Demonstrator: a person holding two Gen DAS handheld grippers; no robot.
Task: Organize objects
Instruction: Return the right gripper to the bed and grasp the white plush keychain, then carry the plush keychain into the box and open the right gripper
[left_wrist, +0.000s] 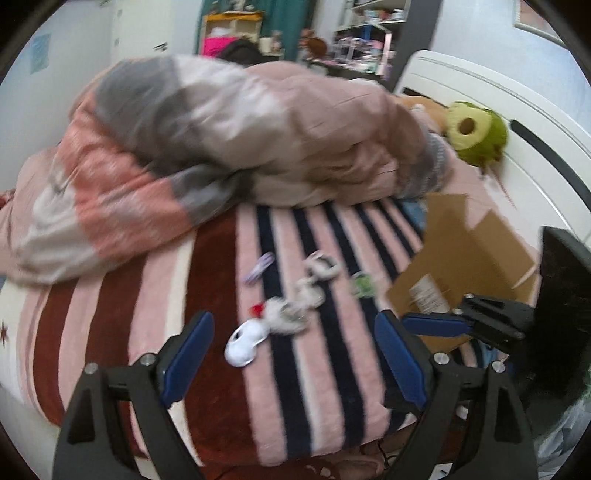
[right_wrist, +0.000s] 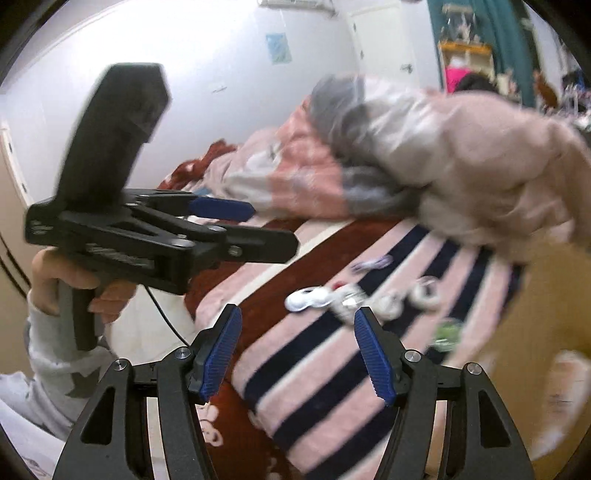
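Left wrist view: the left gripper (left_wrist: 293, 363) hangs spread and empty above the striped blanket (left_wrist: 325, 369), where small trinkets (left_wrist: 291, 295) lie loose beside a cardboard box (left_wrist: 469, 258). Right wrist view: the right gripper (right_wrist: 297, 352) is spread too, holding nothing; sorting looks barely begun

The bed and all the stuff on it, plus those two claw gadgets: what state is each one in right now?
Left gripper: open, empty.
Right gripper: open, empty.
Cardboard box: open, on the bed's right side.
Quilt: bunched in a heap.
Striped blanket: spread flat.
Small white items: scattered loose on the blanket.
Green plush toy: lying beside the quilt.
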